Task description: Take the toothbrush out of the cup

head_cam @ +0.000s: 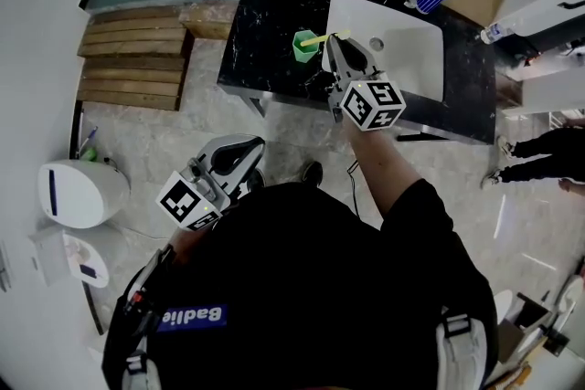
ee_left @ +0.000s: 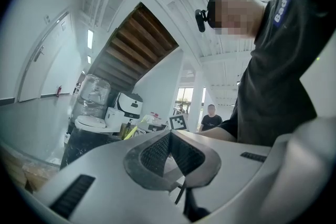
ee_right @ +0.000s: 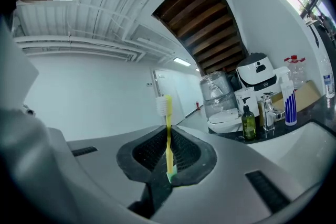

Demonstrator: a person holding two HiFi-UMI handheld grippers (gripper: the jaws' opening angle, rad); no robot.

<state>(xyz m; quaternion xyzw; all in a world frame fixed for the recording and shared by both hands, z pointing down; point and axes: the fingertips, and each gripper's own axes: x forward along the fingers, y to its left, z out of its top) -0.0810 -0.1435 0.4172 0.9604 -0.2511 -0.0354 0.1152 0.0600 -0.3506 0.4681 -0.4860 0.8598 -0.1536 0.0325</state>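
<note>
In the head view the right claw [head_cam: 333,40] hides the gripped end of the toothbrush [head_cam: 313,39].

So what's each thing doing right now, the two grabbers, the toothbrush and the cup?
Left gripper: shut, holding nothing.
Right gripper: shut on the toothbrush.
Toothbrush: pinched near its handle end, brush end reaching over the cup; can't tell if it is fully out.
Cup: upright on the counter.

A black marble counter [head_cam: 260,41] with a white sink [head_cam: 416,59] stands on pale tiled floor [head_cam: 137,137] near wooden slats [head_cam: 128,59].
</note>
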